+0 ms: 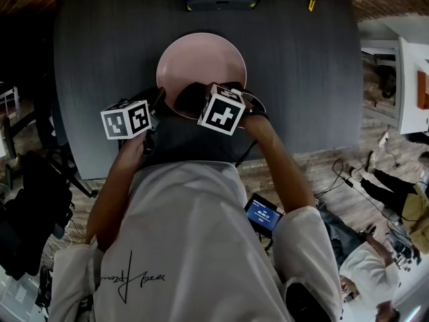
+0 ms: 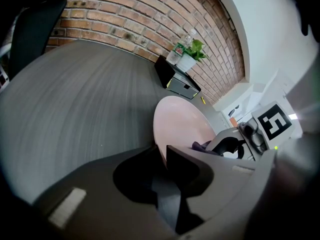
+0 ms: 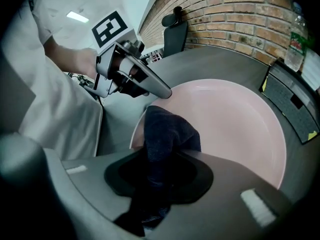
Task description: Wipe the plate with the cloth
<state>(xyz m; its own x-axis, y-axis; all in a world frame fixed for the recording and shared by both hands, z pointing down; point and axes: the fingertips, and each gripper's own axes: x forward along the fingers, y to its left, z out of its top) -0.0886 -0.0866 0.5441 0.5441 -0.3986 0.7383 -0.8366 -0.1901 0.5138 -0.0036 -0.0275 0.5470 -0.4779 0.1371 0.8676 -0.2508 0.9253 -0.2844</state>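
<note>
Dark table [image 1: 94, 79] fills the upper frame, with the pink plate [image 1: 201, 62] at upper centre. Left gripper [image 2: 161, 151] pinches the plate's lower rim, likely to steady it, forearm slanting in from lower left. Right gripper [image 3: 162, 159] points steeply down and clamps the dark cloth [image 3: 167, 129], bunched end over the plate's lower edge, ready for wiping.

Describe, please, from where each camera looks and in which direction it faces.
Head view: on the person's head, looking steeply down at the pink plate on the dark table; both forearms and the white shirt show.
Left gripper view: on the left tongs, shut on the plate's rim, facing the brick wall; right tongs show.
Right gripper view: on the right tongs, shut on the dark cloth, facing across the plate; left tongs and shirt show.
All three share the plate.
</note>
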